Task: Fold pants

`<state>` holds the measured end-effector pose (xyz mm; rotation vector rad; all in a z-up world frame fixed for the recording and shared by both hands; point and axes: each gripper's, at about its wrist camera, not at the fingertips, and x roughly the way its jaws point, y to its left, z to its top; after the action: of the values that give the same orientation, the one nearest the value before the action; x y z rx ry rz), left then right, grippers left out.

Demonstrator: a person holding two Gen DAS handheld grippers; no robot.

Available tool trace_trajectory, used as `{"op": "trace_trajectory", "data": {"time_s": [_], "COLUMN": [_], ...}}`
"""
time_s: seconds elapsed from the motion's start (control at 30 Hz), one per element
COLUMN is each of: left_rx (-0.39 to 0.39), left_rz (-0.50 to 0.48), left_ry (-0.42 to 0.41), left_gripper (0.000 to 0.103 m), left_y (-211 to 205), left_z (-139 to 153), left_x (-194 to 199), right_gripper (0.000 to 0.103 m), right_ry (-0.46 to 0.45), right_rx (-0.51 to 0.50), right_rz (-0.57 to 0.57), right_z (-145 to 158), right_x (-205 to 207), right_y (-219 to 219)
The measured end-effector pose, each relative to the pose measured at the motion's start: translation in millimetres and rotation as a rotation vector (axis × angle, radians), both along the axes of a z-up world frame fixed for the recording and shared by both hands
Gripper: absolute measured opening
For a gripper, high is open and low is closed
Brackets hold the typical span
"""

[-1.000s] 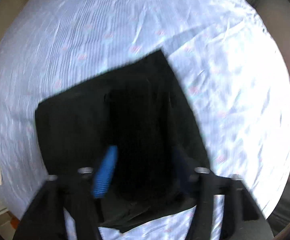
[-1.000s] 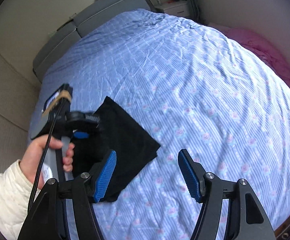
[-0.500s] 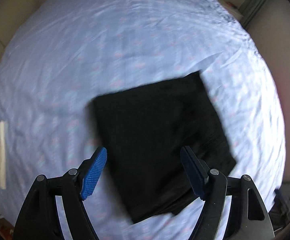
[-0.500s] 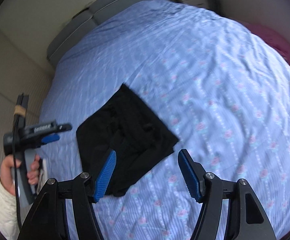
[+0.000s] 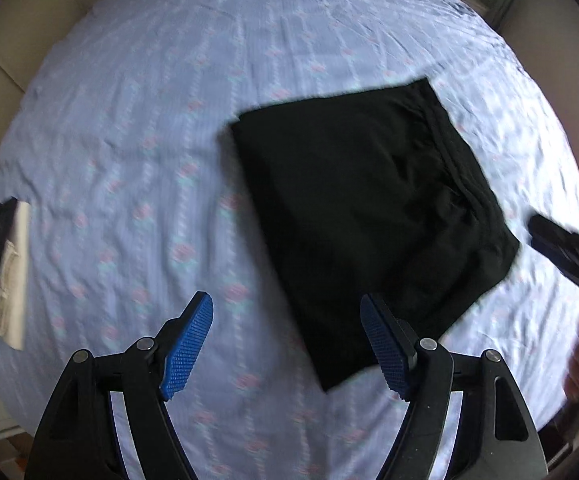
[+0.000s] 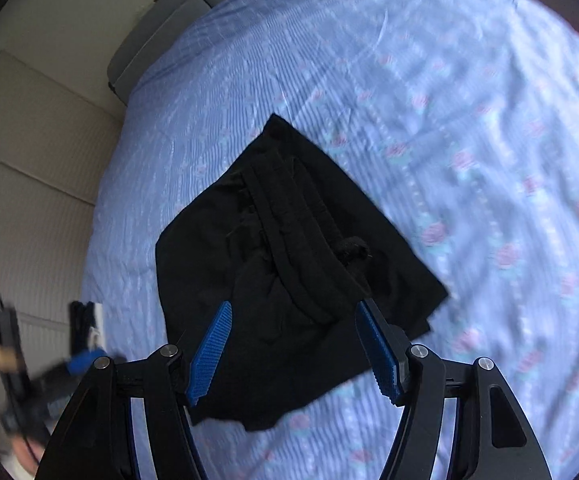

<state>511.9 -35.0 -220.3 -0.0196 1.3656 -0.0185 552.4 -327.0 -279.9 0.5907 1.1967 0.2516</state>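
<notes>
The folded black pants [image 5: 365,216] lie on the floral bedsheet [image 5: 137,128]. The left gripper [image 5: 287,344] and right gripper [image 6: 291,350] hover above, jaws wide, holding nothing.

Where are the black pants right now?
The black pants lie folded on the flowered blue bedsheet, ahead of both open claws: right of centre in the left wrist view, central in the right wrist view.
</notes>
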Motion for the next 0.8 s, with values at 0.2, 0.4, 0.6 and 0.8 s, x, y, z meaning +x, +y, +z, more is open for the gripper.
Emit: {"op": "trace_trajectory", "data": {"time_s": [0.2, 0.4, 0.6, 0.8], "left_rx": [-0.054, -0.032, -0.066, -0.062], "left_rz": [-0.03, -0.058, -0.004, 0.009], "left_ry": [0.03, 0.043, 0.06, 0.05], "left_gripper": [0.076, 0.076, 0.076, 0.076], "left_y": [-23, -26, -16, -11], "left_z": [-5, -9, -10, -7], "left_x": [-22, -30, -30, -28], "right_gripper": [0.066, 0.075, 0.067, 0.042], "right_ry": [0.061, 0.108, 0.18, 0.09], "right_rx": [-0.037, -0.101, -0.076, -0.192], "right_rz": [-0.019, 0.001, -0.029, 0.005], "right_z": [-31, -51, -69, -36], "right_x": [26, 23, 26, 22], "right_y": [15, 24, 24, 31]}}
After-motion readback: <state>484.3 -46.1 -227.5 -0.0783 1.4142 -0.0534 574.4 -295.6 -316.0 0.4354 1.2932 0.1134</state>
